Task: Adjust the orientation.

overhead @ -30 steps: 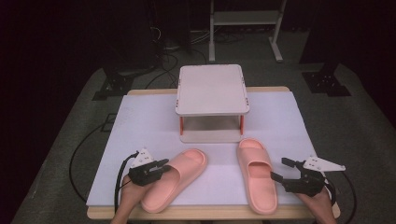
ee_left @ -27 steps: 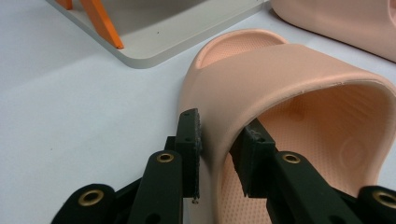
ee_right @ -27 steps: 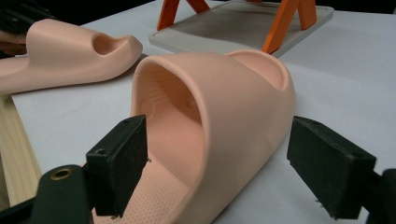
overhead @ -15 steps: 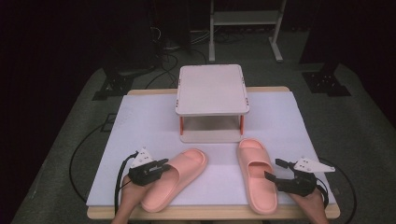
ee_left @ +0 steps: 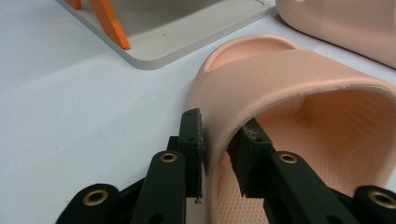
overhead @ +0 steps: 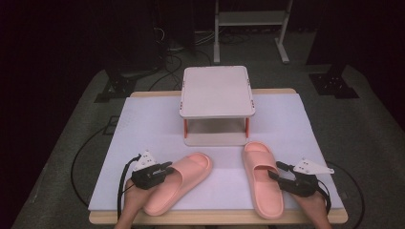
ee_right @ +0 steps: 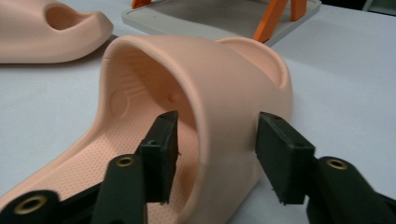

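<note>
Count: two pink slide sandals, one small two-tier rack, two grippers, one white table mat.

Left sandal [overhead: 179, 182] lies near-left on the mat [overhead: 143, 129], toe angled toward the rack. Right sandal [overhead: 260, 177] lies near-right, roughly straight, toe pointing far, just short of the rack's lower shelf. The two are apart, not touching.

Rack [overhead: 216, 104] sits centre-far on the mat: pale top and base plate, orange legs.

Left gripper [overhead: 160, 170] is at the left sandal's outer edge, mid-length. Left gripper view: jaws narrow, pinching the side wall of the strap [ee_left: 299, 79], one jaw outside, one inside the foot opening; both pads look to be touching. It also shows the textured footbed and the rack base corner with two orange legs [ee_left: 109, 23].

Right gripper [overhead: 282, 172] is at the right sandal's outer edge. Right gripper view: jaws wide, straddling the strap wall [ee_right: 219, 84], one inside, one outside, with a clear gap at the outer pad, so not gripping. The left sandal's toe [ee_right: 51, 30] shows far left there.

The high view gives the overall layout; jaw contact reads from the gripper views.
</note>
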`<state>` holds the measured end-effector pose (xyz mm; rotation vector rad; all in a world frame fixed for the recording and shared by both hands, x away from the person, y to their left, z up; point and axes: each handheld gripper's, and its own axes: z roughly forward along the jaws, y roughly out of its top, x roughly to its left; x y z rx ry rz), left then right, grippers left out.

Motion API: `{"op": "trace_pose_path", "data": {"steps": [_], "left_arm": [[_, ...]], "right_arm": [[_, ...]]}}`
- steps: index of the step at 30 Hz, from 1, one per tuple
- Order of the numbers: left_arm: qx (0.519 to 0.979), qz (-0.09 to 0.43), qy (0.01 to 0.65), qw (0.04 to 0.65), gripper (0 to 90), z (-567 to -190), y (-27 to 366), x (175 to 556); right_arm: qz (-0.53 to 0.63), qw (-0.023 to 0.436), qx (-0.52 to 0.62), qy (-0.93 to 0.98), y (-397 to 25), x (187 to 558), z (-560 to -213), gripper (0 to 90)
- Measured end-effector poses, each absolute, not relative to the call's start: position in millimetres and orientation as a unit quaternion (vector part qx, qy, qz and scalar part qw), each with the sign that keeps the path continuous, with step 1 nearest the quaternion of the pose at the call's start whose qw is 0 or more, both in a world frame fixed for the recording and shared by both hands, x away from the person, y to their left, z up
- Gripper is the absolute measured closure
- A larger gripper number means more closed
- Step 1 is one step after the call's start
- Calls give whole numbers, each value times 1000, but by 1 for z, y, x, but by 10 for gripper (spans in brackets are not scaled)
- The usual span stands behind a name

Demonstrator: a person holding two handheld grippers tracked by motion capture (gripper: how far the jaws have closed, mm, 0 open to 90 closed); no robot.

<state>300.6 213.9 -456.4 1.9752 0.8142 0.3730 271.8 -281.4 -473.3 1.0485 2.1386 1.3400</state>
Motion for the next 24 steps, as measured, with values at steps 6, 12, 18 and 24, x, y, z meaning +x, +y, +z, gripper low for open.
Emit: {"op": "trace_pose_path", "data": {"steps": [6, 12, 18, 24], "left_arm": [[802, 150, 335, 471, 752, -456, 214, 301], [797, 147, 343, 475, 763, -455, 214, 302], [793, 151, 349, 477, 768, -454, 217, 302], [786, 151, 353, 484, 775, -453, 219, 302]], "right_arm": [[470, 220, 380, 765, -281, 274, -474, 577], [460, 232, 383, 766, -280, 275, -472, 651], [448, 249, 382, 769, -279, 276, -470, 713], [436, 265, 382, 770, -278, 276, -469, 798]]}}
